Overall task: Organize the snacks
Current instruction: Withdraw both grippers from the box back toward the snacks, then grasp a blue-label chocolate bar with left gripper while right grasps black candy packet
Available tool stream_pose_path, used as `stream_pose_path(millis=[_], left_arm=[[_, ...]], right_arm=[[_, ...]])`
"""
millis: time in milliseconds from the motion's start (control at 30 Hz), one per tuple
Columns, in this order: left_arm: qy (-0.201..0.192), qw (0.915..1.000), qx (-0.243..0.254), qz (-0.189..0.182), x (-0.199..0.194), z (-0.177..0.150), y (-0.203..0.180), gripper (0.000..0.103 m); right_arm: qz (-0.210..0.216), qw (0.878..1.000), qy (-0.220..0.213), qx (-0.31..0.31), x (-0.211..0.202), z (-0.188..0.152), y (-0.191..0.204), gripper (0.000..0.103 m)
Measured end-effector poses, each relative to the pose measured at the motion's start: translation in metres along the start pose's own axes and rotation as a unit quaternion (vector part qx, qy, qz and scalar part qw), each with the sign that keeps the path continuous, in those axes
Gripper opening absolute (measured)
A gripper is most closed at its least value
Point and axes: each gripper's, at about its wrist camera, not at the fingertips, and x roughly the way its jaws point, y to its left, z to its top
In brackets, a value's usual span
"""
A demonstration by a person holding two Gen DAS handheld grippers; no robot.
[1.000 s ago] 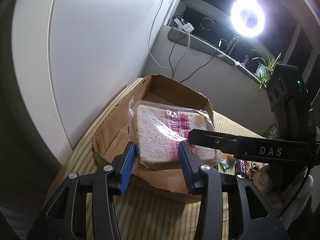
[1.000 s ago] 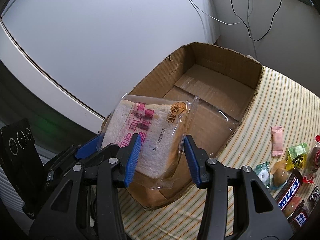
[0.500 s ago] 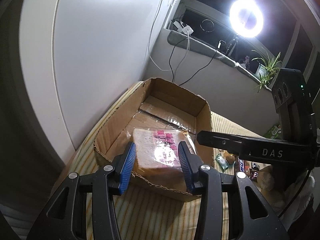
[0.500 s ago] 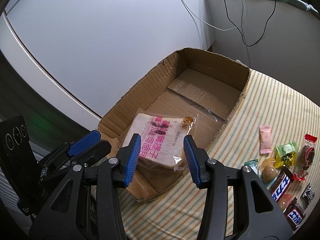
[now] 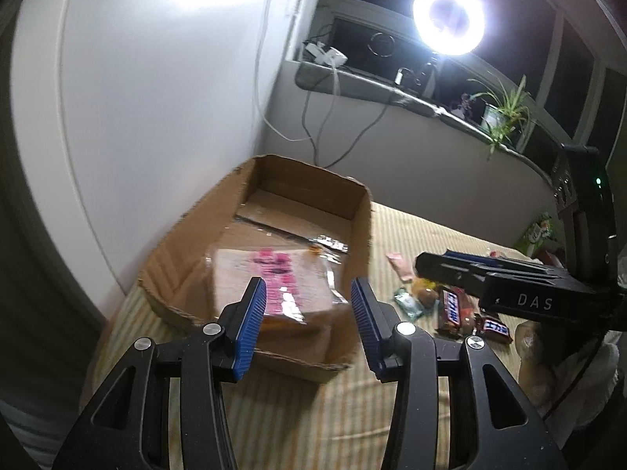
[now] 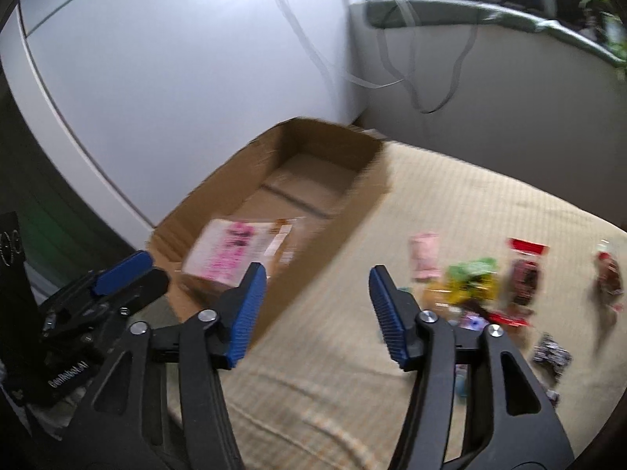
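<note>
A bagged bread slice (image 5: 270, 274) with pink print lies flat in the near end of the open cardboard box (image 5: 362, 231). My left gripper (image 5: 309, 313) hovers just short of the box's near wall. Its jaws are opening, and nothing sits between the blue pads. In the right wrist view the bread slice (image 6: 227, 254) lies in the box (image 6: 345, 235), to the left of my right gripper (image 6: 317, 313). That gripper hangs over the striped cloth, its jaws opening and empty. Each gripper shows in the other's view: the right gripper (image 5: 427, 268) and the left gripper (image 6: 125, 278).
Loose snacks lie on the striped tablecloth (image 6: 450, 196) right of the box: a pink candy (image 6: 425, 254), a green and yellow packet (image 6: 470, 278), a dark red packet (image 6: 523, 278) and chocolate bars (image 5: 452, 305). A white wall stands behind the box. A ring light (image 5: 448, 19) glares above the windowsill.
The bread, held above the box by both grippers a second ago, now lies inside it. Both grippers have let go and drawn back; the right one has swung toward the snacks.
</note>
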Motion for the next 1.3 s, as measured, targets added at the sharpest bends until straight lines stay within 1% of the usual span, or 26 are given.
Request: stream_pose_path(millis=[67,167,267,400,600,700,767,933,1000,1067,1167,1300], left_arm=[[0.002,1.0,0.007,-0.004,0.001,-0.002,-0.008,0.044],[0.008,0.9997,0.017,-0.016,0.006,-0.006,-0.023,0.044],[0.017,0.9991,0.026,-0.03,0.012,-0.009,-0.039,0.044],[0.031,0.9974,0.04,-0.05,0.023,-0.014,-0.06,0.044],[0.051,0.9945,0.056,-0.073,0.041,-0.02,-0.085,0.044],[0.062,0.993,0.061,-0.08,0.051,-0.022,-0.095,0.044],[0.067,0.9922,0.065,-0.082,0.056,-0.024,-0.101,0.044],[0.08,0.9907,0.073,-0.082,0.068,-0.028,-0.111,0.044],[0.084,0.9904,0.075,-0.081,0.071,-0.03,-0.112,0.044],[0.09,0.9898,0.076,-0.08,0.076,-0.032,-0.113,0.039],[0.097,0.9895,0.077,-0.075,0.082,-0.032,-0.112,0.038],[0.106,0.9877,0.086,-0.077,0.09,-0.031,-0.117,0.038]], right_arm=[[-0.018,1.0,-0.011,0.005,-0.01,-0.005,-0.016,0.059],[-0.043,0.999,-0.014,0.007,-0.023,-0.014,-0.041,0.059],[-0.06,0.998,-0.01,0.007,-0.034,-0.025,-0.063,0.059],[-0.085,0.996,0.003,-0.008,-0.044,-0.042,-0.09,0.059],[-0.092,0.995,0.033,-0.013,-0.05,-0.07,-0.127,0.059],[-0.097,0.994,0.042,-0.012,-0.051,-0.081,-0.14,0.059],[-0.102,0.994,0.046,-0.011,-0.052,-0.086,-0.149,0.057],[-0.112,0.992,0.055,-0.006,-0.047,-0.085,-0.168,0.047],[-0.114,0.992,0.059,-0.011,-0.042,-0.082,-0.171,0.046],[-0.117,0.991,0.064,-0.022,-0.033,-0.077,-0.173,0.046],[-0.119,0.989,0.079,-0.042,-0.02,-0.072,-0.174,0.046],[-0.121,0.986,0.095,-0.071,-0.007,-0.07,-0.173,0.046]])
